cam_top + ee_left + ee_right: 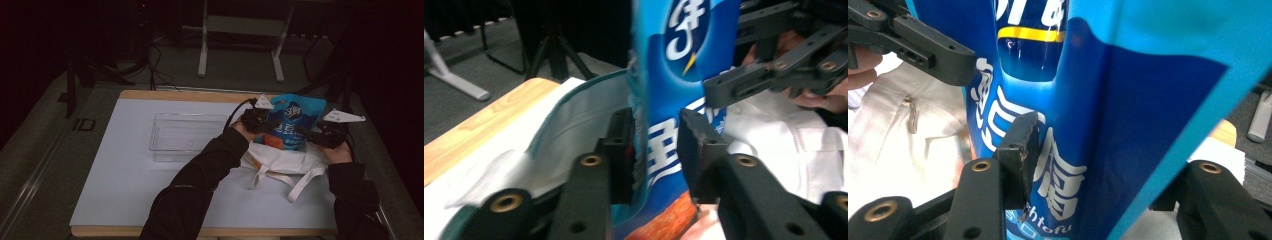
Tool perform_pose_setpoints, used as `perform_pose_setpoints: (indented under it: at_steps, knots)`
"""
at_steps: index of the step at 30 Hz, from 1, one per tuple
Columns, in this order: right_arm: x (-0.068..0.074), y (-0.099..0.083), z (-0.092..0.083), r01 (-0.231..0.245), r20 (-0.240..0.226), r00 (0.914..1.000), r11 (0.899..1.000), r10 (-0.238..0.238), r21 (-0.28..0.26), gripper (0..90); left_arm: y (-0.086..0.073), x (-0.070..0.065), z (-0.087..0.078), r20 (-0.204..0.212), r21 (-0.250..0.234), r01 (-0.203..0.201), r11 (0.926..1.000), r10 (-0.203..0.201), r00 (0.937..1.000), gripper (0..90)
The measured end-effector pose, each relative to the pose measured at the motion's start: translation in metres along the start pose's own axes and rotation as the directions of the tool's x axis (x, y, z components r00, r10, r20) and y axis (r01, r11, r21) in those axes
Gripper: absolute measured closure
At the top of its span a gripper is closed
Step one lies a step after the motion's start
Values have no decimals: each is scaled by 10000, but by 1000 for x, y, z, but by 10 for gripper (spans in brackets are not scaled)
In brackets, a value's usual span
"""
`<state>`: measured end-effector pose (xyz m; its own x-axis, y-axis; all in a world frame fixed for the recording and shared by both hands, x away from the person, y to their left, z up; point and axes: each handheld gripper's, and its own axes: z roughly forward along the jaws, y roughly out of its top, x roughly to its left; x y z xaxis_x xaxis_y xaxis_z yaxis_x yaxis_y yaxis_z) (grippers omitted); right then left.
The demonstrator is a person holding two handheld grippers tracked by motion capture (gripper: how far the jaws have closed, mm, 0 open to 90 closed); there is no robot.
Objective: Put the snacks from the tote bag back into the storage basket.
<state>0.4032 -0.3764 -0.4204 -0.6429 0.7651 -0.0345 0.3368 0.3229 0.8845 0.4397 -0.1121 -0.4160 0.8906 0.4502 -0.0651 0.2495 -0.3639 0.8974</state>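
blue snack bag (pixel 295 121) stands upright between left gripper (pixel 655 145) and right gripper (pixel 1098 165); each clamps one side edge.

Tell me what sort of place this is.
Probably a recording lab or studio: a lone white-topped table in a dark room, metal stand legs and loose cables on the grey floor behind it.

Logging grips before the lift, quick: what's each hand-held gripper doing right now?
Left hand-held gripper: jaws astride the blue snack bag; grip cannot be told.
Right hand-held gripper: astride the same bag; grip cannot be told.
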Motion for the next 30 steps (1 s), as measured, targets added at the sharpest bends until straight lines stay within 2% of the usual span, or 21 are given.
perform_pose_setpoints:
  at_steps: [3, 8, 11, 14, 17, 24, 30]
  knots:
    - [2, 0, 3, 20, -120, 9999, 10000, -19, 82, 501, 1, -2, 3, -30, 77, 10, 10000, -9, 10000, 705]
    - [0, 0, 4, -154, -357, 9992, 9999, 157, 73, 528, 1, 0, 4, -42, 97, 139, 9999, -138, 9999, 791]
    - [0, 0, 5, -139, -627, 9979, 9998, 149, 165, 594, 2, -3, 7, -213, 339, -77, 9994, 84, 9997, 792]
    - [3, 1, 5, 66, -614, 9981, 9997, -52, 230, 647, 2, -4, 8, -285, 365, -53, 9993, 64, 9996, 838]
    - [5, 1, 5, 13, -619, 9981, 9997, 3, 254, 697, 2, -7, 9, -520, 415, -325, 9986, 346, 9980, 878]
    - [8, 2, 5, -94, -572, 9983, 9993, 115, 367, 782, 4, -11, 11, -797, 491, -447, 9978, 485, 9956, 898]
    - [9, 4, 4, -160, -481, 9987, 9991, 178, 381, 805, 4, -9, 10, -720, 479, -274, 9985, 308, 9969, 900]
